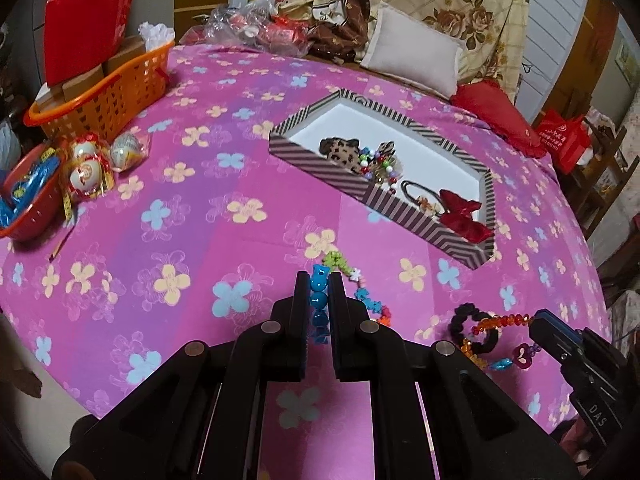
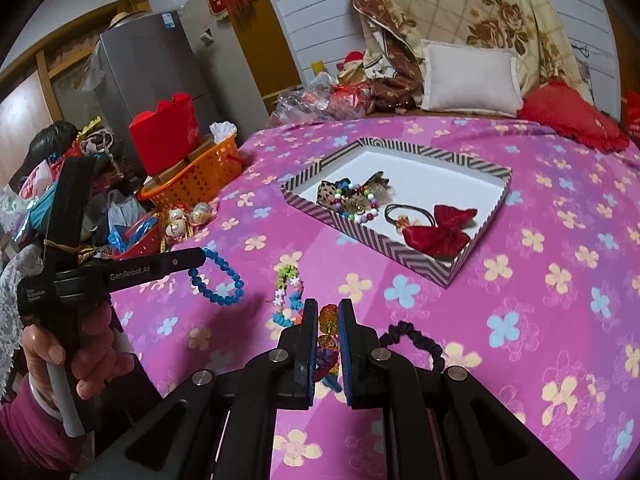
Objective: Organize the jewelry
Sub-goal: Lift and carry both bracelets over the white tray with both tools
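My left gripper [image 1: 319, 280] is shut on a blue bead bracelet [image 1: 319, 304] and holds it above the pink cloth; it also shows in the right wrist view [image 2: 218, 280]. My right gripper [image 2: 328, 312] is shut on an orange bead bracelet [image 2: 329, 320], seen stretched in the left wrist view [image 1: 500, 322]. A multicoloured flower bracelet [image 1: 352, 276] and a black scrunchie [image 2: 416, 340] lie on the cloth. A striped tray [image 1: 400, 204] holds a leopard hair tie [image 1: 340, 152], a bead bracelet [image 1: 374, 164] and a red bow [image 1: 464, 216].
An orange basket [image 1: 100, 100] with boxes and a red bag stands far left. A red bowl [image 1: 28, 208] and wrapped eggs [image 1: 92, 164] sit at the left edge. A white pillow [image 1: 416, 52] and red cushion [image 1: 496, 116] lie behind the tray.
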The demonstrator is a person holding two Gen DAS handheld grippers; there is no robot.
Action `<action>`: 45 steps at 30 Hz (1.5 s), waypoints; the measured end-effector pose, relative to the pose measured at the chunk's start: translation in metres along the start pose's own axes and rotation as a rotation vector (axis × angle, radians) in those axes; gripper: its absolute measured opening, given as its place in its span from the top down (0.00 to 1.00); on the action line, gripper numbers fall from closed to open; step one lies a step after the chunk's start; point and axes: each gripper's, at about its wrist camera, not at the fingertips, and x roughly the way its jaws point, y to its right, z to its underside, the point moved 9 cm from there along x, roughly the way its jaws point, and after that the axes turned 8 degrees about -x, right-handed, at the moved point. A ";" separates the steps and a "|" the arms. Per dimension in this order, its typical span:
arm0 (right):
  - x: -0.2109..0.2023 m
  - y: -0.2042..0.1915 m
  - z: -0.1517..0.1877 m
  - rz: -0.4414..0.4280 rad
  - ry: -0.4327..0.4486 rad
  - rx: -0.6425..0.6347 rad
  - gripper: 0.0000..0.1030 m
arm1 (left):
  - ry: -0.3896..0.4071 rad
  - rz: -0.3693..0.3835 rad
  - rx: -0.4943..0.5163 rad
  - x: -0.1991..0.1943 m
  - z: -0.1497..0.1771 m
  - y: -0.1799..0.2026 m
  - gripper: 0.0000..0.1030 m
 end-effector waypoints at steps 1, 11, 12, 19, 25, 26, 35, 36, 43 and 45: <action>-0.001 0.000 0.000 0.001 0.000 -0.002 0.91 | 0.002 -0.001 0.001 -0.001 -0.001 0.001 0.93; 0.004 0.006 -0.007 0.020 -0.018 -0.020 0.91 | 0.026 -0.025 0.045 -0.005 -0.008 0.013 0.93; 0.005 0.006 -0.008 0.022 -0.020 -0.022 0.91 | 0.027 -0.028 0.049 -0.005 -0.009 0.014 0.93; 0.011 0.012 -0.016 0.033 -0.029 -0.033 0.91 | 0.036 -0.055 0.075 0.001 -0.015 0.021 0.93; 0.018 0.021 -0.022 0.041 -0.037 -0.029 0.91 | 0.038 -0.072 0.094 0.008 -0.020 0.026 0.93; 0.018 0.023 -0.023 0.041 -0.038 -0.029 0.91 | 0.036 -0.074 0.095 0.010 -0.020 0.026 0.93; 0.026 0.030 -0.025 0.046 -0.049 -0.024 0.91 | 0.016 -0.085 0.101 0.025 -0.021 0.031 0.93; 0.027 0.031 -0.025 0.046 -0.050 -0.024 0.91 | 0.015 -0.085 0.103 0.026 -0.021 0.032 0.93; 0.029 0.033 -0.026 0.045 -0.052 -0.020 0.91 | 0.015 -0.090 0.114 0.030 -0.023 0.038 0.93; 0.030 0.035 -0.027 0.046 -0.053 -0.020 0.91 | 0.016 -0.091 0.117 0.030 -0.024 0.039 0.93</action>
